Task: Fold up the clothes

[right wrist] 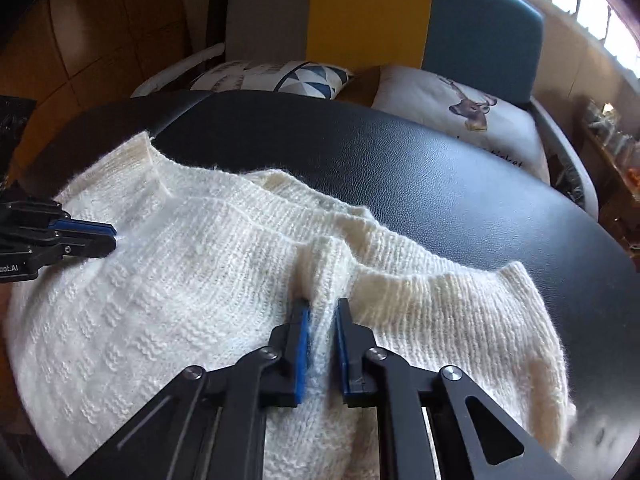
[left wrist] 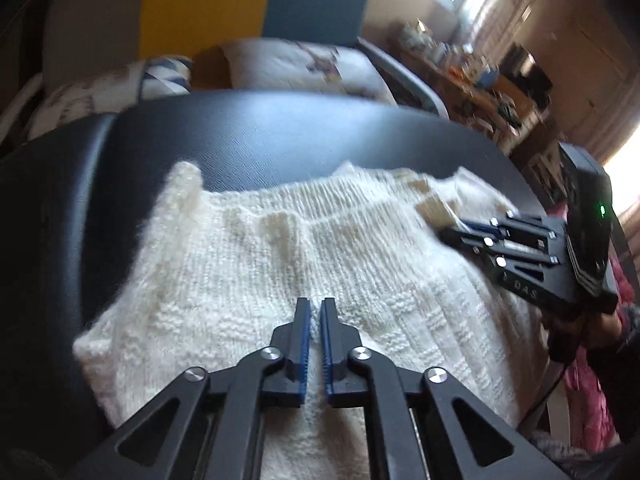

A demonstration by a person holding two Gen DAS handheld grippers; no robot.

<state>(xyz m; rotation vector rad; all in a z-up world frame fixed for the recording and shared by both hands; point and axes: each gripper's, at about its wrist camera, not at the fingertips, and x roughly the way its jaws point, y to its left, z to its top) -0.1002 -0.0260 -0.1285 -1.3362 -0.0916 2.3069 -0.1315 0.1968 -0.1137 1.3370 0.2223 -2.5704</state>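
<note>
Two pairs of tongs are on one cream sweater point(left wrist: 304, 264), and both look nearly closed.

Left wrist view first. The left tongs point(left wrist: 316, 310) sit at six o'clock, jaws drawn almost together with only a sliver of knit showing in the gap; whether they truly have a fold pinched I cannot tell from here. The sweater lies bunched on the black bench point(left wrist: 248, 140), its far edge rumpled toward twelve o'clock. Over at three o'clock the right tongs point(left wrist: 460, 226) press their tips against the sweater's edge. The risk here is a thin grip: fuzzy, loose knit can slide out of a shallow pinch as soon as it is lifted.

Now the right wrist view. The right tongs point(right wrist: 322, 308) at six o'clock are closed down on a raised ridge of knit, which stands up between the blue pads point(right wrist: 305, 344), so this one does have cloth. The left tongs point(right wrist: 108, 236) come in at nine o'clock, tips shut at the sweater point(right wrist: 180, 280) edge. The danger is that the ridge may hold several layers, so a pull could drag the whole heap across the slick bench point(right wrist: 440, 184) rather than turn one flap. Uneven pulls would also skew the fold.
</note>
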